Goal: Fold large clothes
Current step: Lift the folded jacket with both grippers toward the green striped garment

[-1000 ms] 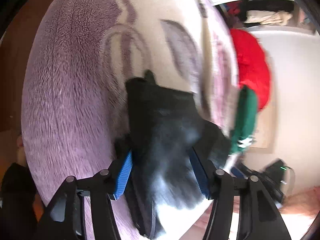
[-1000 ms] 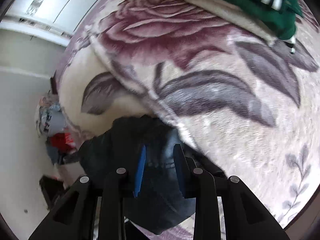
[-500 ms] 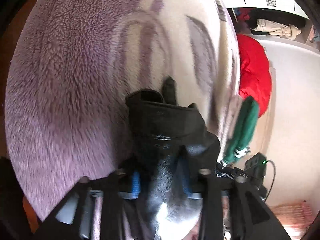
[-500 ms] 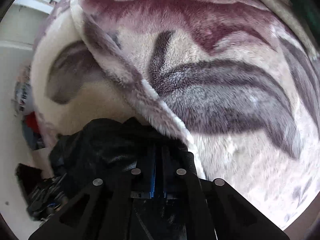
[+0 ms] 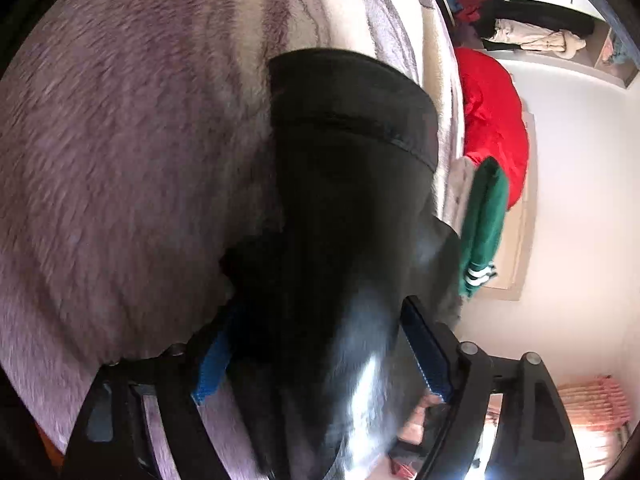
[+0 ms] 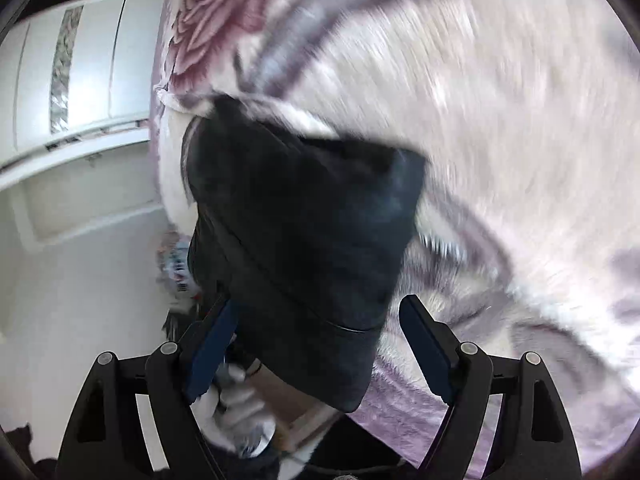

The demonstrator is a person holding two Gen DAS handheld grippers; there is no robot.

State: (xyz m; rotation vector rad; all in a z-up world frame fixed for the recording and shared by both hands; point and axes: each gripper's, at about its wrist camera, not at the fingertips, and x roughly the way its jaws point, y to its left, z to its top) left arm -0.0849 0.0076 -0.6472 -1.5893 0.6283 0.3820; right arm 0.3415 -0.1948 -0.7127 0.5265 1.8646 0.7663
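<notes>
Black garment on floral blanket, between spread fingers of left gripper and right gripper; neither clamped.

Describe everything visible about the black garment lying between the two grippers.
The black garment is dark, fairly thick, slightly shiny fabric with stitched seams and a hemmed band across its far end. It lies bunched and folded on the purple floral fleece blanket, reaching forward from the camera. It sits between the open blue-padded fingers of the left gripper and of the right gripper; whether the pads touch it cannot be told. Motion blur hides finer detail, so the garment type is unclear.
</notes>
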